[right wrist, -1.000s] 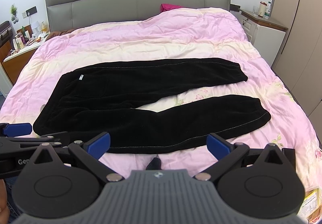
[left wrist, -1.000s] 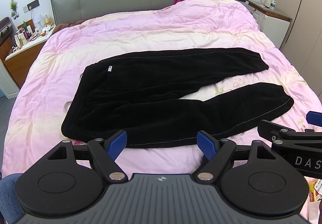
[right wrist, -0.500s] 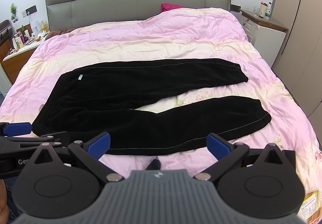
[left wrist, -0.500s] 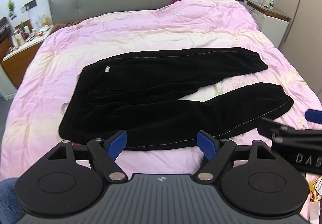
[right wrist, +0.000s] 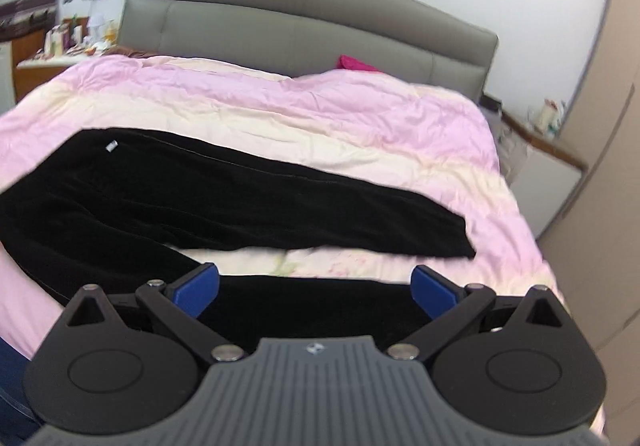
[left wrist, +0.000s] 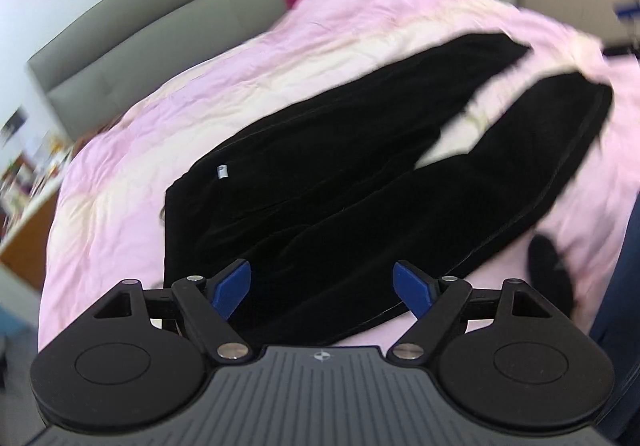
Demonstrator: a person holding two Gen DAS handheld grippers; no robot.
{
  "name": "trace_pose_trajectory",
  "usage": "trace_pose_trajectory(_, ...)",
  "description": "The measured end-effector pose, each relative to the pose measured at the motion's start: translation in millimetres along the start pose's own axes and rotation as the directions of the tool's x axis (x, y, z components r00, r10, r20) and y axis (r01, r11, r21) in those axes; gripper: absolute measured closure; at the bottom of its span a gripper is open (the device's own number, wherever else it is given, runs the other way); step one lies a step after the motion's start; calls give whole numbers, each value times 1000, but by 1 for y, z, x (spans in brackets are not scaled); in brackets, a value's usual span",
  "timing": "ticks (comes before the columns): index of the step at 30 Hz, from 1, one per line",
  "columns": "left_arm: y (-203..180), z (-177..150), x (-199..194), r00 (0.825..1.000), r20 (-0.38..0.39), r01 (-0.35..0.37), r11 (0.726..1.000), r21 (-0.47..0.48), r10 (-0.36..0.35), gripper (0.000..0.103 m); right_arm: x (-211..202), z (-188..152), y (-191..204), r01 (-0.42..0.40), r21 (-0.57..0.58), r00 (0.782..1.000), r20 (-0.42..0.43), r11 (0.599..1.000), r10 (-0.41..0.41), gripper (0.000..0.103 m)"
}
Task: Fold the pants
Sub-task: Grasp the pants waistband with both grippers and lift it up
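Both grippers, left (left wrist: 322, 288) and right (right wrist: 315, 288), jaws spread and empty, have been swung down over the near leg of the unfolded pants (right wrist: 224, 201) on the bed (right wrist: 360, 113), so grasping seems imminent.

Right gripper (right wrist: 314, 288), fingers spread wide, sits low over black pants (right wrist: 224, 197) flat on pink quilt (right wrist: 320, 113).
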State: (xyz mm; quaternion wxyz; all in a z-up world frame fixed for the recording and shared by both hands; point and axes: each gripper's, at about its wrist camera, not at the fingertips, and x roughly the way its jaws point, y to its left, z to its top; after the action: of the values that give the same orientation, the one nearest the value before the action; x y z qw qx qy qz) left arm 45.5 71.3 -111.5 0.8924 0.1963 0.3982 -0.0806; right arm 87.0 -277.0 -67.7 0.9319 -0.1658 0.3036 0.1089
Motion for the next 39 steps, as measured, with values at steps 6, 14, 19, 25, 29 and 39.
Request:
trace_pose_trajectory(6, -3, -30, 44, 999, -19, 37, 973, 229, -34, 17, 55, -42, -18, -9, -232, 1000, 25, 973, 15, 5)
trace_pose_trajectory(14, -13, -81, 97, 996, -89, 43, 821, 570, 10, 28, 119, -107, -28, 10, -626, 1000, -7, 780, -19, 6)
trace_pose_trajectory(19, -12, -103, 123, 989, -143, 63, 756, 651, 41, 34, 148, -147, -40, -55, -732, 995, -93, 679, -20, 16)
trace_pose_trajectory(25, -15, -142, 137, 999, -34, 9, 611, 791, 28, 33, 173, -187, -58, -136, -775, 985, -174, 617, -3, 28)
trace_pose_trajectory(29, -3, -133, 144, 999, -11, -19, 696, 717, 38, 19, 185, -205, -62, -96, -786, 993, -119, 610, 3, 29)
trace_pose_trajectory(39, 8, -115, 168, 990, 80, -137, 729, 671, 112, 8, 219, -237, -46, 179, -850, 982, 182, 496, -44, 38)
